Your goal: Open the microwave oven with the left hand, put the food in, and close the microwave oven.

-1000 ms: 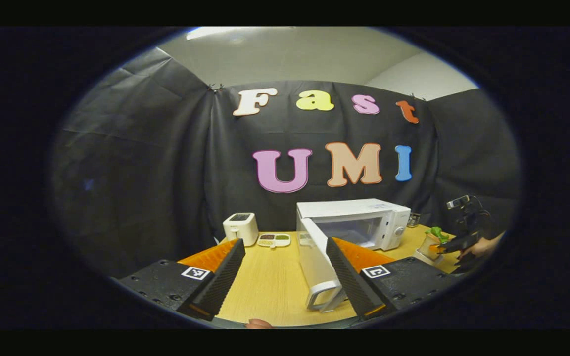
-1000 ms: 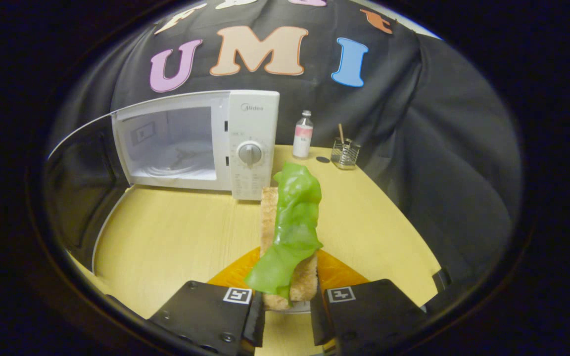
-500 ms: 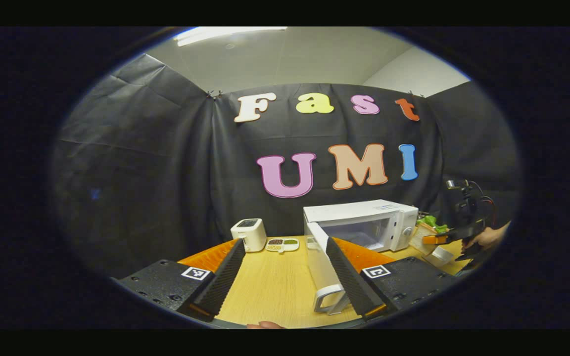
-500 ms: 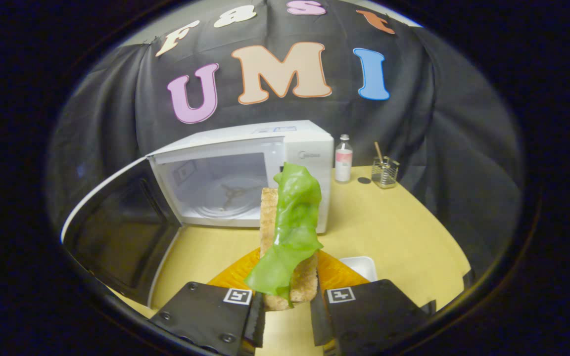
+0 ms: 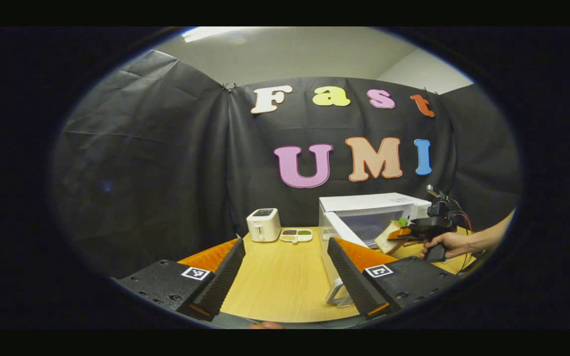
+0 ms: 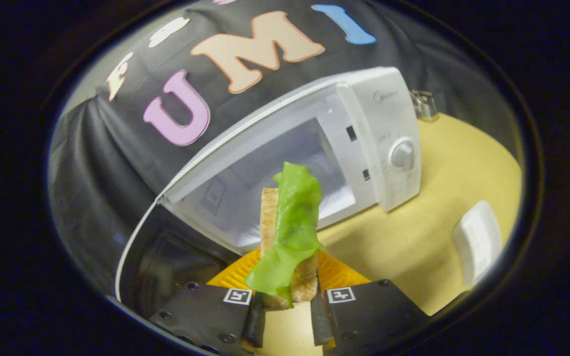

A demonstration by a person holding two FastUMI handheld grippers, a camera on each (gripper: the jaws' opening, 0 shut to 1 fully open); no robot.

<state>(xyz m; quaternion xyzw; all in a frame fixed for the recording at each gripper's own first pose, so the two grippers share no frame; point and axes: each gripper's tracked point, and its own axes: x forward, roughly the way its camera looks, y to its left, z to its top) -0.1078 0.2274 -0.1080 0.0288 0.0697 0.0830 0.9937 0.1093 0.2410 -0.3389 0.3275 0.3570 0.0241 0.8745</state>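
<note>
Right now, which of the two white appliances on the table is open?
The microwave oven: its door is swung out toward the left gripper. The small white toaster left of it has no door.

Toaster left of microwave, dish between, on table

Way into the microwave stands open

Its door is swung wide, leaving the cavity mouth unblocked — the sandwich in the right gripper hangs just before it. A toaster and small dish sit well apart on the table — bare wood between.
</note>
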